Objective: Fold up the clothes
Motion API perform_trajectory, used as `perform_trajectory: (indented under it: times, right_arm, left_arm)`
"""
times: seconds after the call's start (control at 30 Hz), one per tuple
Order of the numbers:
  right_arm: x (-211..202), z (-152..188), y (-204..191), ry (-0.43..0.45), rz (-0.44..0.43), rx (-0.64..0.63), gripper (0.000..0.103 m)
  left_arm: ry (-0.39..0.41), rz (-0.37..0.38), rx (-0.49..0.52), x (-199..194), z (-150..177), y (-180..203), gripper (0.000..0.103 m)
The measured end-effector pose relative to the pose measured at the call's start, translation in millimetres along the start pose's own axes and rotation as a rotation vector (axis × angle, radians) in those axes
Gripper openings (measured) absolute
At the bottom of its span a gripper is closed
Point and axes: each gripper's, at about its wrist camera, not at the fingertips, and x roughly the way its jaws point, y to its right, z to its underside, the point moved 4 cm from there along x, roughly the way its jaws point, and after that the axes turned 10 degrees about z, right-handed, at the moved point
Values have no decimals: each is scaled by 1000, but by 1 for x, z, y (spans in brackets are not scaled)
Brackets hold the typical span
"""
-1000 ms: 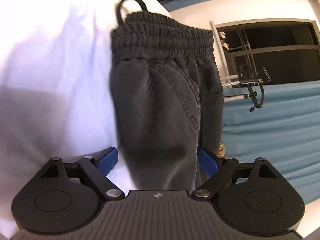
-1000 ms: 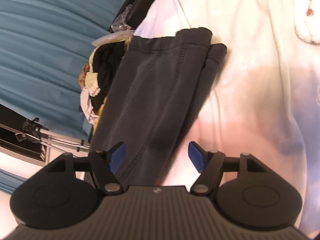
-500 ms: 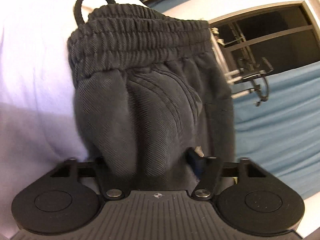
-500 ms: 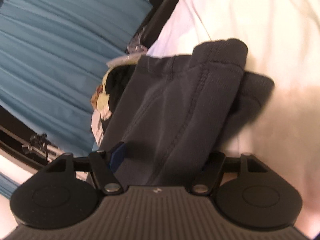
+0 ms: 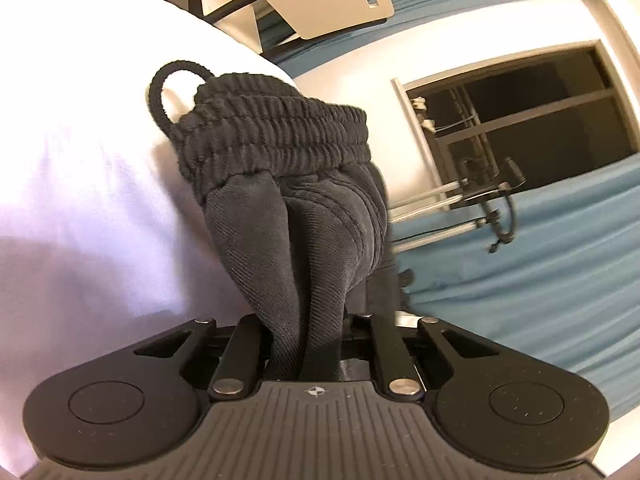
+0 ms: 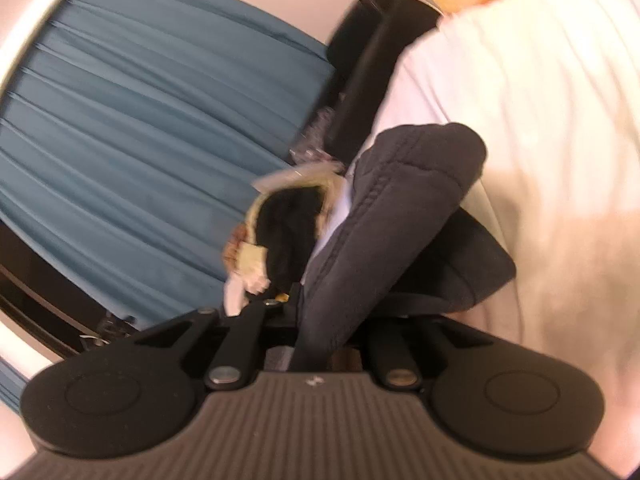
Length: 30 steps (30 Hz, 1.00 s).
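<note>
A pair of dark grey sweatpants lies on a white sheet point(image 5: 80, 200). In the left wrist view my left gripper point(image 5: 306, 336) is shut on the bunched fabric just below the elastic waistband point(image 5: 280, 140), whose drawstring loop point(image 5: 168, 88) sticks out at the top left. In the right wrist view my right gripper point(image 6: 324, 332) is shut on the leg end of the sweatpants point(image 6: 400, 208), which is lifted and folded over itself above the white sheet point(image 6: 540, 160). The fingertips of both grippers are hidden in the cloth.
Blue curtains point(image 5: 540, 288) point(image 6: 140, 160) hang beside the bed. A pile of other clothes point(image 6: 280, 232) sits at the bed's edge. A dark window point(image 5: 520, 120) and a metal stand point(image 5: 480, 196) are to the right. A pale chair point(image 5: 320, 0) stands behind the bed.
Both grippers closed from open onto the sweatpants and lifted them. The fabric bunched up between the jaws and both views tilted upward.
</note>
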Motion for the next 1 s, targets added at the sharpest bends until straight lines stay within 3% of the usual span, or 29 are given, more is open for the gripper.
perform_trajectory:
  times: [0.13,0.3,0.4,0.63,0.73,0.87,0.93,1.0]
  right_arm:
    - [-25,-10,20,-14,85,26,10]
    - [-8,5,92,-230,347,160,12]
    - [-4,5,110,-256,328,259,14]
    - [-5,1,97,-218,290,170,18]
    - [-6,-1,101,-210,268,163,18]
    - [-13,0,100,-187,244,148,19]
    - [-15,0,99,-171,233,136,21]
    - [-14,-2,101,-157,227,147,35]
  left_arm:
    - [-36,-1,82,-20,1,15,16]
    - [-144,-141,231,-19,12,-4,24]
    - [-174,-170,220,-26,11,-11,36]
    - [-143,-279,573,-65,36,40,67]
    - [-97,-277,622,-86,52,58,73]
    - [-10,-221,726,-109,84,88,81]
    - [-26,-139,758,-111,106,97,82]
    - [-78,-98,798,-101,128,104,82]
